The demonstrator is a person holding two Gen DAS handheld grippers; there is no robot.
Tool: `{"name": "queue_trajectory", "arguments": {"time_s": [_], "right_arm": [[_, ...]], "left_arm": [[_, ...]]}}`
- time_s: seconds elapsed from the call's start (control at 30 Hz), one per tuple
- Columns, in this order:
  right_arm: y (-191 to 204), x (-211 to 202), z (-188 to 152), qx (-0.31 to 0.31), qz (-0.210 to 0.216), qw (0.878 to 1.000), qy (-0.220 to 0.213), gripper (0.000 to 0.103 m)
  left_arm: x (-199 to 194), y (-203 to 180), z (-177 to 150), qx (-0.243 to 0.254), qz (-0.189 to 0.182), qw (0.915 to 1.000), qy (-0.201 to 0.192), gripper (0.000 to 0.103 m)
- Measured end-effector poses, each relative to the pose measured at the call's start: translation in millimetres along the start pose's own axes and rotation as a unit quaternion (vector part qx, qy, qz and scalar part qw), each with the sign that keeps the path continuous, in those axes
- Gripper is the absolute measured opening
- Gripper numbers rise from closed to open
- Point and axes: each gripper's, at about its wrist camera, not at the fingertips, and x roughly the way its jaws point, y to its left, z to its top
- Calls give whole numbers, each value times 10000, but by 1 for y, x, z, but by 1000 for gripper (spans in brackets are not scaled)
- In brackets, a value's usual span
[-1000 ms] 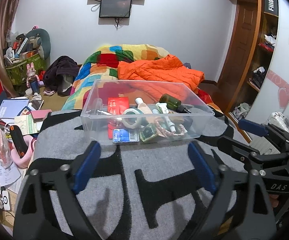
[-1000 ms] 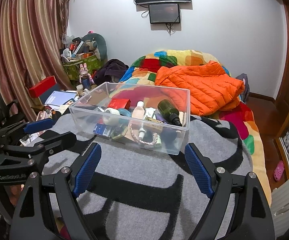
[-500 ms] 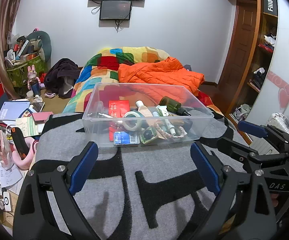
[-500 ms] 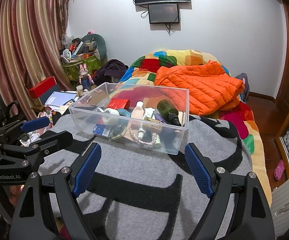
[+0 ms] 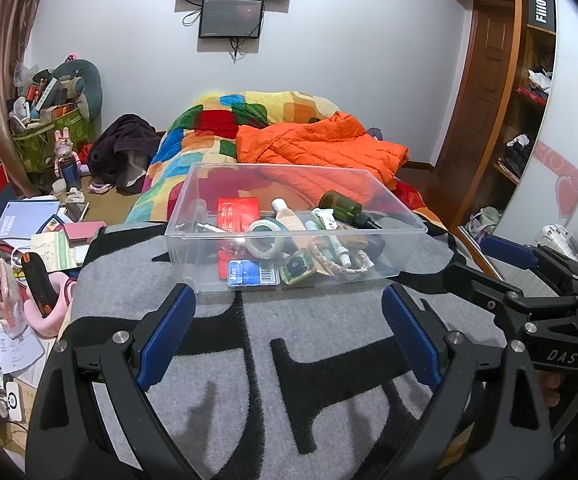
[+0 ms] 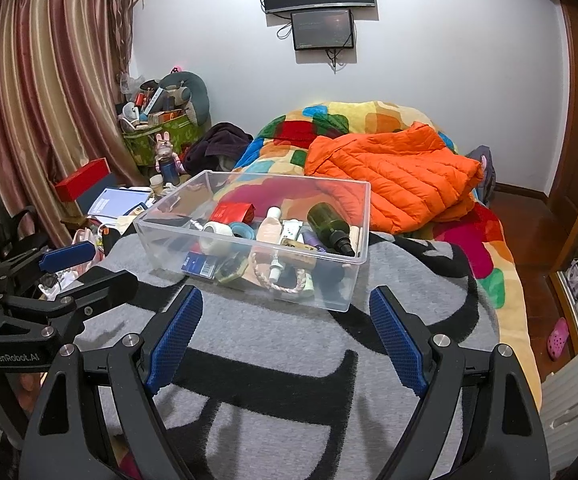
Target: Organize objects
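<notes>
While both grippers hang over the grey and black blanket (image 5: 329, 360), little has changed in the last second: the left gripper (image 5: 289, 336) has drifted back a touch, so the clear plastic box (image 5: 289, 232) sits slightly further off in its view than it did, and the right gripper (image 6: 285, 328) has barely shifted at all. Each has its blue-padded fingers spread wide apart with nothing between them.

Just beyond the fingertips the box rests on the blanket, and the small things all lie inside it: a red packet (image 5: 237, 213), a roll of tape (image 5: 265, 238), a pale bottle with a white cap (image 5: 287, 216), a dark green bottle (image 5: 343, 210) on its side, a blue card (image 5: 253, 274) and a braided cord (image 5: 345, 264). No loose item shows on the blanket around it.

That fits either a box already filled or one waiting to be emptied and sorted; the small retreat does not settle which.
</notes>
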Motion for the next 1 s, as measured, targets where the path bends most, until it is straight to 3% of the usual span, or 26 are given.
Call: {"name": "queue_trajectory", "arguments": {"time_s": [1.0], "right_arm": [[0,-2,0,36,-29,10000,26,84]], "left_arm": [[-1,4,1,-84,-21,10000,35,96]]}}
